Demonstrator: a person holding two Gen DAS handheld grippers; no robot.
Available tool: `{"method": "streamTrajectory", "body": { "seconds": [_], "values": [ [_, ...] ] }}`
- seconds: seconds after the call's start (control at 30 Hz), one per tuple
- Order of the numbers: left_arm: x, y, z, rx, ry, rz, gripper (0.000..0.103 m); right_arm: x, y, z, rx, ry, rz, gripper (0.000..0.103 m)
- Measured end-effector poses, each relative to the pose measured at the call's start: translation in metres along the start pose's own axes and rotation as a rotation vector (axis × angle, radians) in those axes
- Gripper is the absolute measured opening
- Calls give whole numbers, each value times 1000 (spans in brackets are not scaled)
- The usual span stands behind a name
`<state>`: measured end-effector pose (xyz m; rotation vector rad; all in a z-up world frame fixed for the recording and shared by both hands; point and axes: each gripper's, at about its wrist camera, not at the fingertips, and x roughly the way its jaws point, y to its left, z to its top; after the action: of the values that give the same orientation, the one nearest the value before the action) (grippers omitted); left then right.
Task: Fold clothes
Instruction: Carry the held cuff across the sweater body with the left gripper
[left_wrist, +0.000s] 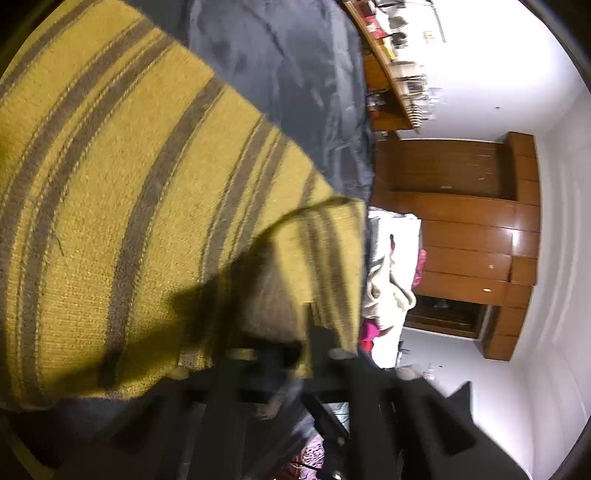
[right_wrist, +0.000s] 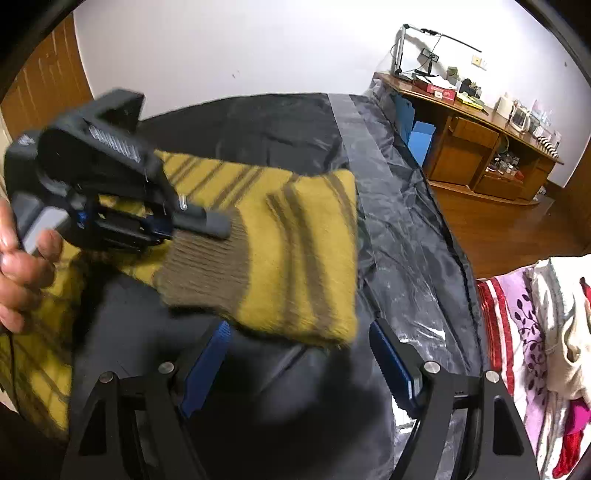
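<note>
Left tool pinching striped sweater

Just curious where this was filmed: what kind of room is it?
Probably a bedroom at home: a wooden wardrobe, a cluttered wooden desk, and floral bedding heaped with clothes.

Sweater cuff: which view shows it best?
The right wrist view: the brown ribbed cuff shows whole, with the left gripper at its top edge. The left wrist view shows only striped yellow knit, no clear cuff.
</note>
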<state>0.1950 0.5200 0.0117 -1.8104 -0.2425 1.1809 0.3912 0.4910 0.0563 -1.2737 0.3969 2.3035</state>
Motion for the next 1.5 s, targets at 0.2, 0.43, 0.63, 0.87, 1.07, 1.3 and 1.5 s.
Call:
{"method": "streamTrajectory", "body": {
  "seconds": [0.2,0.43,0.63,0.87,1.07,1.3,1.5],
  "values": [
    [-31,-9,3,31,-99,6,6,-6,-7,0,20,-32,-16,80],
    [-82,-12,8,85,-177,54,6,-5,-10,2,58,-31,4,80],
    [-127,8,5,64,-245,82,6,-2,7,4,31,-30,30,80],
    [-186,44,-5,6,-337,101,6,-6,30,8,6,-38,34,80],
    [-230,76,-13,-24,-384,119,6,-5,50,8,41,-17,48,80],
    [-283,114,-24,-71,-441,120,6,-13,93,8,-2,-24,36,80],
    [-331,150,-29,-97,-492,154,6,-14,130,10,-25,-17,29,80]
  ]
}}
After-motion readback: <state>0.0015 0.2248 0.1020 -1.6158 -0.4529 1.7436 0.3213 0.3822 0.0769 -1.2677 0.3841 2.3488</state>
